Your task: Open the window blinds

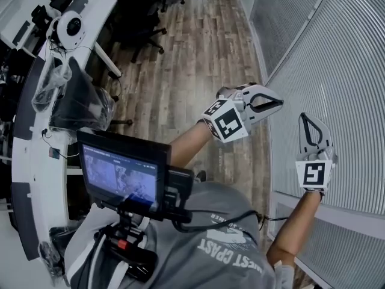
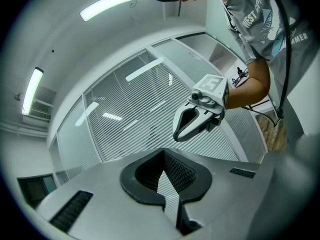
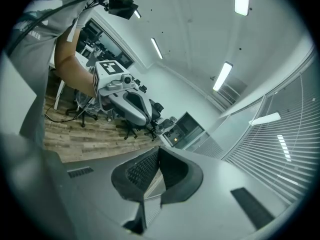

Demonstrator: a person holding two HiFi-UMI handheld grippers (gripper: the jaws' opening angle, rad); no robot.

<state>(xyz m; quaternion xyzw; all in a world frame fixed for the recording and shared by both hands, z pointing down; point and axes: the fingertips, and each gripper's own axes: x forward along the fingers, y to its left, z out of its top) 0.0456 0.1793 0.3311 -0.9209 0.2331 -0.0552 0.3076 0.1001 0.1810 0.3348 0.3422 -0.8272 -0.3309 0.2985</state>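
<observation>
The left forearm [image 1: 189, 140] and right forearm [image 1: 298, 221] are bare and both reach forward, apart from each other. The left gripper [image 1: 278, 103] points level, its fingers [image 2: 182, 171] closed together with nothing between them. The right gripper [image 1: 304, 118], near it, tips slightly downward. Its fingers [image 3: 137, 170] are likewise together and empty. A hand is wrapped behind each marker cube [image 1: 227, 120].
</observation>
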